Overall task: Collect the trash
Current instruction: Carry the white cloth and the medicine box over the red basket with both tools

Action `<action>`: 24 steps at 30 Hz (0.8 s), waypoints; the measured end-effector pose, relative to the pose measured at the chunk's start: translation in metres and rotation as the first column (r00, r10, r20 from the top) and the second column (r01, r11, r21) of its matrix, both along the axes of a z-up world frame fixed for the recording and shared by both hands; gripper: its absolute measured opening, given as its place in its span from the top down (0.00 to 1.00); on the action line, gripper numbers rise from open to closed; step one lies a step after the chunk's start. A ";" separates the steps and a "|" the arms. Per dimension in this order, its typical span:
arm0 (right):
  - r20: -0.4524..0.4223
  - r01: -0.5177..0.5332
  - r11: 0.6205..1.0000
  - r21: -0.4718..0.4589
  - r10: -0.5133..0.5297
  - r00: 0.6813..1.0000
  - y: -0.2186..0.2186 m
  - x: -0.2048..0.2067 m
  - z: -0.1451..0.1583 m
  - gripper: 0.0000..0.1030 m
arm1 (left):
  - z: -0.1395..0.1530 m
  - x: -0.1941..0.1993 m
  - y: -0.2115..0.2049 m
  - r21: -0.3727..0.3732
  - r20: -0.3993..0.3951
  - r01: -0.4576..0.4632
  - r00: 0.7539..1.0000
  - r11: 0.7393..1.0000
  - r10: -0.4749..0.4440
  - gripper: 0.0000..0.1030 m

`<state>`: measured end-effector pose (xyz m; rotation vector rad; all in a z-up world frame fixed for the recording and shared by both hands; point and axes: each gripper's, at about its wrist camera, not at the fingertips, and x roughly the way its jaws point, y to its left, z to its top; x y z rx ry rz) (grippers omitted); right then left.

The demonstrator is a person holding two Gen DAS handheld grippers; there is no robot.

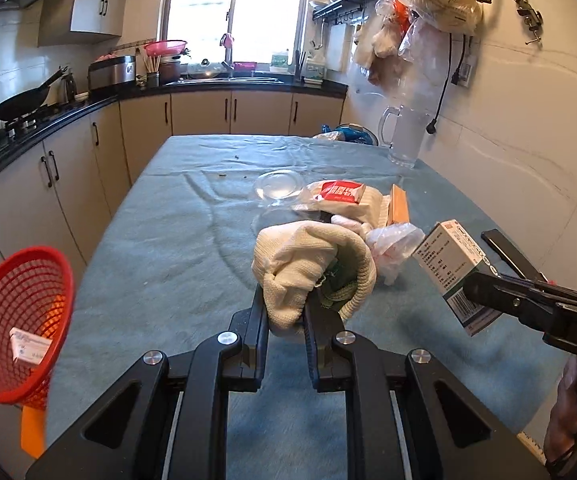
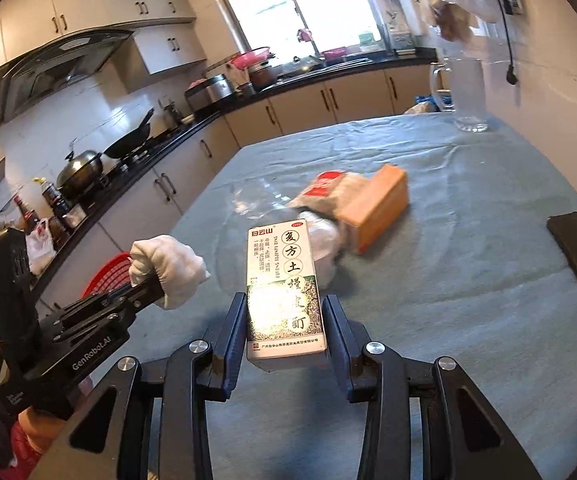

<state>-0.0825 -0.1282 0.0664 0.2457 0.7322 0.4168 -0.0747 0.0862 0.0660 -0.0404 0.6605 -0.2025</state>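
My left gripper (image 1: 286, 312) is clamped nearly closed on a cream knitted glove (image 1: 308, 268), bunched up and lifted off the table (image 1: 160, 232); a green patch shows inside its cuff. My right gripper (image 2: 285, 320) stands partly open, its pads pressed on both long sides of a white-and-green medicine box (image 2: 282, 280), also held clear of the cloth. Box face reads "白云山" in the top corner, large characters "复方土槿皮酊" down the middle, "FUFANG TUJINPI DING" along the edge, a red "OTC" oval; small print unreadable. A barcode shows on its end in the left wrist view.

Arm of the right gripper is marked "DAS…" (cut off); the left one reads "GenRobot.AI".

Left of my left gripper, beyond the table edge: a red mesh basket (image 1: 20, 320) with a small white box (image 1: 28, 346) inside, print too small to read.

Just ahead of both grippers: crumpled white plastic (image 1: 392, 244), an orange box (image 2: 376, 206), a bag bearing a red-and-white pack (image 1: 342, 192), lettering blurred, and a clear round lid (image 1: 278, 184).

Far ahead on the right: a clear glass mug (image 1: 404, 136) near the wall.
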 end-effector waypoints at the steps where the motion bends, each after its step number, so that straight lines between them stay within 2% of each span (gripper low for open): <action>1: 0.002 -0.005 1.000 -0.003 0.005 1.000 0.003 -0.002 0.000 0.60 | 0.001 -0.003 0.002 0.004 0.004 -0.004 1.000 1.000 0.004 0.85; 15: -0.005 -0.071 0.996 -0.046 0.071 0.997 0.040 -0.004 0.005 0.60 | 0.008 -0.021 0.038 -0.016 0.036 -0.081 0.996 0.997 0.081 0.85; 24: -0.038 -0.112 0.993 -0.031 0.110 0.993 0.061 -0.001 0.004 0.60 | 0.006 -0.033 0.067 -0.043 0.037 -0.128 0.991 0.991 0.129 0.85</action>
